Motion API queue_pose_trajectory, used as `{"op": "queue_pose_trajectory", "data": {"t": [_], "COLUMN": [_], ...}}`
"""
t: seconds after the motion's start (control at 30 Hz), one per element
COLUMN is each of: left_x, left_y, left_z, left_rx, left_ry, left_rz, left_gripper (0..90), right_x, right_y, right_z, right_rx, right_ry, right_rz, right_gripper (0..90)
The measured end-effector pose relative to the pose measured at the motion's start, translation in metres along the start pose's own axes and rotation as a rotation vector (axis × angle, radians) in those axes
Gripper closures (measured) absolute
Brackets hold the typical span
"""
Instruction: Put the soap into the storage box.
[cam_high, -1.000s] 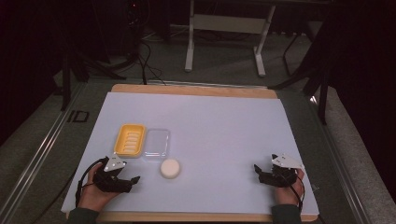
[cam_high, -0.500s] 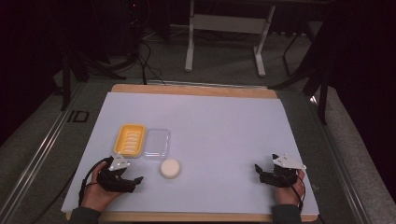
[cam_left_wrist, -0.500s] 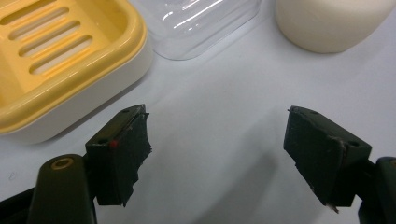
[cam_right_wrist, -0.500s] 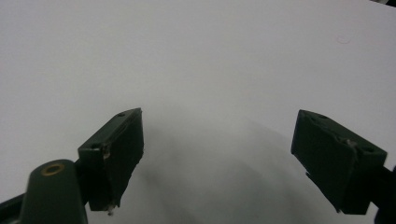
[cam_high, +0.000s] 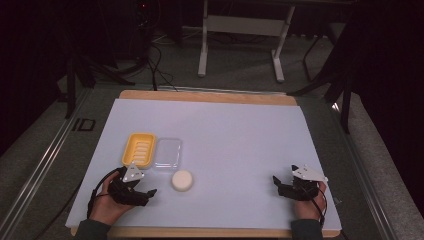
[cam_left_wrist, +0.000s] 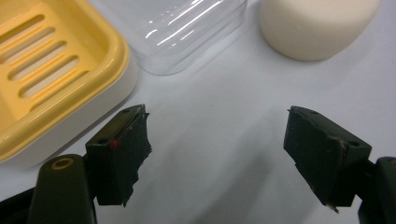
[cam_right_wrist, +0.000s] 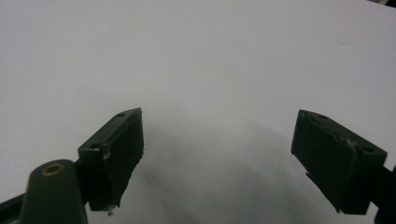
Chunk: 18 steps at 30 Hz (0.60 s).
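Observation:
A yellow slotted soap dish lies left of centre on the white table sheet, with a clear plastic lid touching its right side. A round cream soap bar rests just in front of the lid. My left gripper sits open near the front left, a short way left of the soap. In the left gripper view the dish, the lid and the soap lie beyond the empty, wide-apart jaws of my left gripper. My right gripper rests open at the front right over bare sheet.
The white sheet covers a wooden table whose edge shows at the back. Metal stand legs and cables stand on the dark floor behind. A grey rail runs along the table's left side.
My left gripper has slid slightly toward the front and right. The right gripper has barely shifted. Dish, lid and soap are where they were.

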<state>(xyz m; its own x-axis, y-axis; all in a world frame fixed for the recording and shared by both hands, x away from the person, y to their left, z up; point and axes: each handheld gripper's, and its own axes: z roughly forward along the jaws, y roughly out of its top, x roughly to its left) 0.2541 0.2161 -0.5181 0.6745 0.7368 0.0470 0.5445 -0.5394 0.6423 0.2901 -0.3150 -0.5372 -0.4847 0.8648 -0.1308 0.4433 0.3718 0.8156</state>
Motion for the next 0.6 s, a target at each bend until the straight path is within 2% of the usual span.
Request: {"op": "queue_pose_trajectory", "data": {"t": [0.6], "left_x": [-0.006], "left_y": [0.014], "left_z": [0.005], "left_rx": [0.028], "left_ry": [-0.011], "left_rz": [0.058], "left_gripper": [21.7], "right_x": [-0.001], "right_y": [0.0], "right_z": [-0.001], "right_rx": [-0.005], "right_ry": [0.001], "right_rz": [0.008], "right_gripper": [16.8]}}
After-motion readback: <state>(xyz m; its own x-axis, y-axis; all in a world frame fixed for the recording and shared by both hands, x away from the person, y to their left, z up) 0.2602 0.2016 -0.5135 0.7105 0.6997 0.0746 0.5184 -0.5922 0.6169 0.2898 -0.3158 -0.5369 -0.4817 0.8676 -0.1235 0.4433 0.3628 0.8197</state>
